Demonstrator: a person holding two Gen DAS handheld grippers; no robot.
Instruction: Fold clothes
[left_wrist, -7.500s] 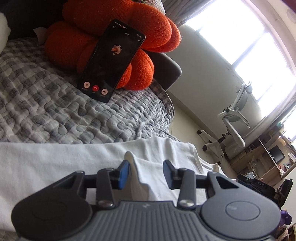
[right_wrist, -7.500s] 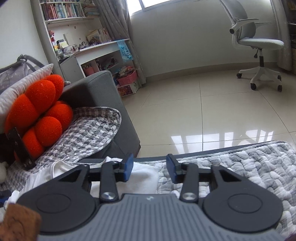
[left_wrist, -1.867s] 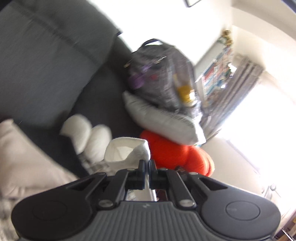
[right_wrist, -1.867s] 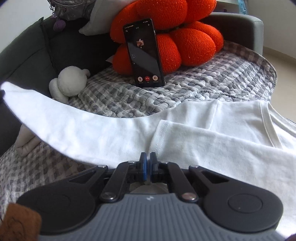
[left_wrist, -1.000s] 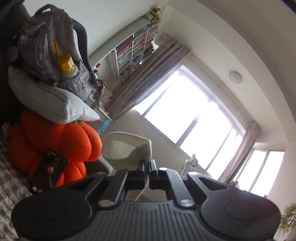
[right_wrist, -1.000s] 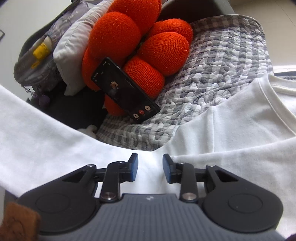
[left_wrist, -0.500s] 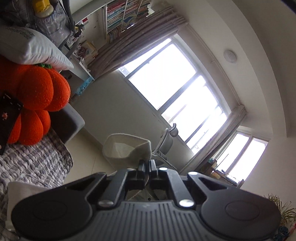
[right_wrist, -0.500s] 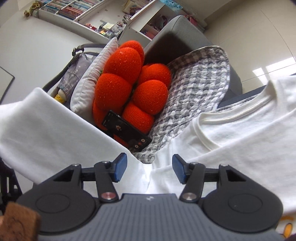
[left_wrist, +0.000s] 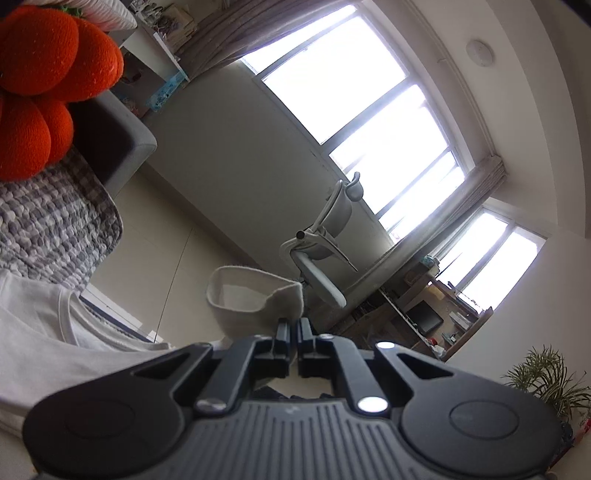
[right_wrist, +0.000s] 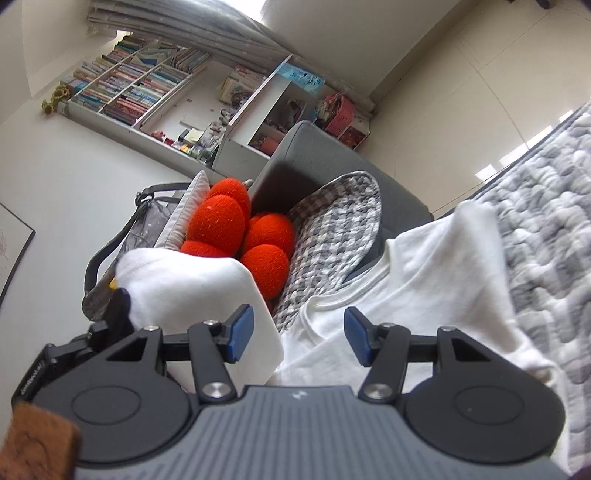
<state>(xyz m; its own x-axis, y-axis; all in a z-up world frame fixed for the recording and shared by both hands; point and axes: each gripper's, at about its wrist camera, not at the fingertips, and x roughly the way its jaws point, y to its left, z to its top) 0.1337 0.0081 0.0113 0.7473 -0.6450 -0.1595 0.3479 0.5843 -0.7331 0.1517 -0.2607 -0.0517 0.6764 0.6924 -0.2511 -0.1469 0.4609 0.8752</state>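
The white T-shirt (right_wrist: 424, 280) lies spread on the grey checked blanket (right_wrist: 546, 236), its collar end towards the orange cushion (right_wrist: 240, 236) at the sofa's arm. The left gripper (left_wrist: 294, 325) is clamped tight on a fold of the shirt's fabric, which stands up in a loop past its fingertips, lifted above the blanket. The right gripper (right_wrist: 299, 338) hovers over the shirt on the blanket, its blue pads (right_wrist: 242, 332) standing well apart with nothing pinched between them.
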